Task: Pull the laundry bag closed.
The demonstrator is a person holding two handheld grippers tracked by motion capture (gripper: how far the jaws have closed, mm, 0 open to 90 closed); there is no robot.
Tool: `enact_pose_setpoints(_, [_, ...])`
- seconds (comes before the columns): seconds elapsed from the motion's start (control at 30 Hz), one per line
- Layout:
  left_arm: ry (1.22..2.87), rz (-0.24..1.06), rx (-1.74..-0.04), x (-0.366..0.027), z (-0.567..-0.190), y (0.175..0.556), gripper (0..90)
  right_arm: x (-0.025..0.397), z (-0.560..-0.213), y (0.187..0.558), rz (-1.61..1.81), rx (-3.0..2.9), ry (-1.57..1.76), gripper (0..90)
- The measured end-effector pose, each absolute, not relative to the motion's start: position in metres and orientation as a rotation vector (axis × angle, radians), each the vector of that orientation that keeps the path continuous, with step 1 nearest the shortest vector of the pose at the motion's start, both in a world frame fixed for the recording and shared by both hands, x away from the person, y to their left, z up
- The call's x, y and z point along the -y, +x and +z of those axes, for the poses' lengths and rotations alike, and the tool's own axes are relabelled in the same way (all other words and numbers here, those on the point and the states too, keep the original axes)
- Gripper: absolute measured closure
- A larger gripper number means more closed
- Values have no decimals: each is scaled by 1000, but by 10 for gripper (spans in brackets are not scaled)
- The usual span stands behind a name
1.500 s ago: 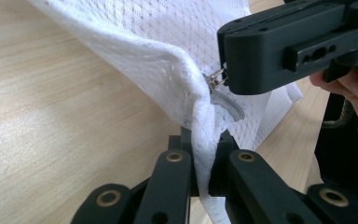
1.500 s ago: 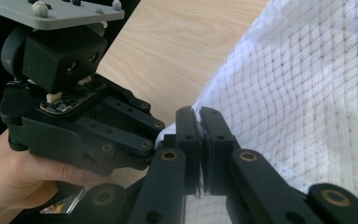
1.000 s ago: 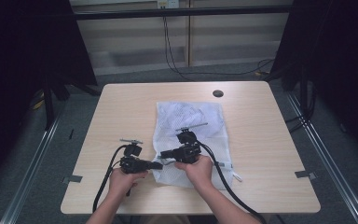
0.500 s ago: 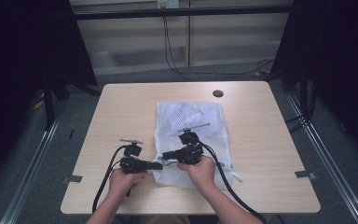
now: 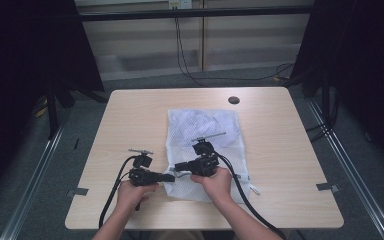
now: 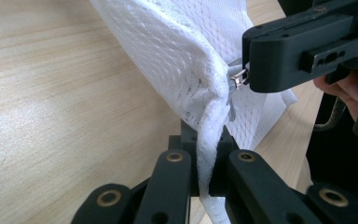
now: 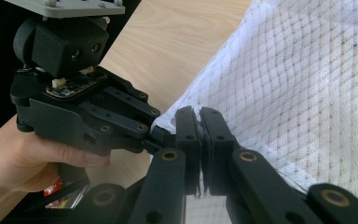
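Left gripper [image 5: 171, 177] clamps the white mesh laundry bag [image 5: 202, 127] near the worktop's near edge; right gripper [image 5: 178, 166], just beside, pinches its metal zipper pull [image 6: 238, 78].

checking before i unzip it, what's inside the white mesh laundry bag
Through the white mesh laundry bag a faint dark curved outline shows near its far end; what it is cannot be told. The rest looks flat, its inside hidden by the mesh.

Bare wooden table [image 5: 290, 150], grey floor [image 5: 40, 170]

One white mesh bag [image 5: 202, 131] – two tongs [image 5: 171, 177] [image 5: 177, 167] – one table [image 5: 130, 115]
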State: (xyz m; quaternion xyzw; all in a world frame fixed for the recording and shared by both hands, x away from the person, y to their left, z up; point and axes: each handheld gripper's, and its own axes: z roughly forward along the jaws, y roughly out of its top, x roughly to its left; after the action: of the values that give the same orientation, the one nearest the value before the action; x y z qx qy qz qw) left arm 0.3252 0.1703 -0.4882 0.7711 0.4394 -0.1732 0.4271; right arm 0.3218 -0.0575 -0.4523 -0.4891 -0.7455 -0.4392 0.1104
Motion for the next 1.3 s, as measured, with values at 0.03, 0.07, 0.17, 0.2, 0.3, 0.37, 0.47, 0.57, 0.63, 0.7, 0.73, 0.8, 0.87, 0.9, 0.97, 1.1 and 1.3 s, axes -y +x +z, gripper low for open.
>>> enact_pose_setpoints(0.03, [1941, -431, -1083, -170, -489, 326, 889, 58, -452, 322, -1290, 2191, -1437, 873])
enact_pose_setpoints(0.07, [1942, -436, -1081, -169, -489, 325, 884, 58, -452, 322, -1289, 2190, -1437, 873])
enact_pose_setpoints(0.17, [1940, -445, -1082, -167, -490, 326, 792, 57, -451, 322, -1297, 2208, -1426, 873])
enact_pose_setpoints(0.2, [1931, -462, -1082, -167, -489, 326, 780, 57, -451, 322, -1295, 2207, -1429, 872])
enact_pose_setpoints(0.3, [1944, -453, -1063, -167, -488, 327, 739, 57, -451, 323, -1296, 2203, -1425, 872])
enact_pose_setpoints(0.37, [1943, -456, -1064, -166, -488, 328, 728, 55, -451, 324, -1285, 2208, -1419, 873])
enact_pose_setpoints(0.47, [1971, -461, -1050, -163, -488, 327, 772, 51, -452, 323, -1281, 2220, -1406, 872])
enact_pose_setpoints(0.57, [1961, -453, -1056, -163, -488, 327, 848, 48, -452, 323, -1271, 2226, -1399, 873])
enact_pose_setpoints(0.63, [1939, -462, -1077, -163, -488, 330, 892, 48, -451, 323, -1269, 2232, -1405, 872])
enact_pose_setpoints(0.7, [1945, -456, -1075, -162, -489, 331, 897, 50, -451, 324, -1271, 2231, -1418, 873])
enact_pose_setpoints(0.73, [1941, -457, -1075, -161, -488, 330, 898, 52, -451, 324, -1270, 2226, -1425, 873])
enact_pose_setpoints(0.8, [1926, -457, -1085, -163, -486, 330, 900, 56, -451, 324, -1277, 2197, -1438, 873])
enact_pose_setpoints(0.87, [1903, -467, -1095, -167, -485, 331, 900, 61, -451, 325, -1284, 2189, -1448, 873])
enact_pose_setpoints(0.9, [1905, -468, -1092, -167, -485, 331, 900, 63, -452, 325, -1287, 2176, -1451, 873])
enact_pose_setpoints(0.97, [1915, -457, -1087, -166, -485, 330, 900, 65, -453, 324, -1292, 2169, -1449, 873])
enact_pose_setpoints(1.1, [1909, -465, -1089, -165, -485, 330, 900, 67, -453, 322, -1294, 2176, -1442, 873])
enact_pose_setpoints(1.3, [1911, -458, -1082, -166, -485, 330, 900, 72, -455, 321, -1291, 2188, -1450, 873])
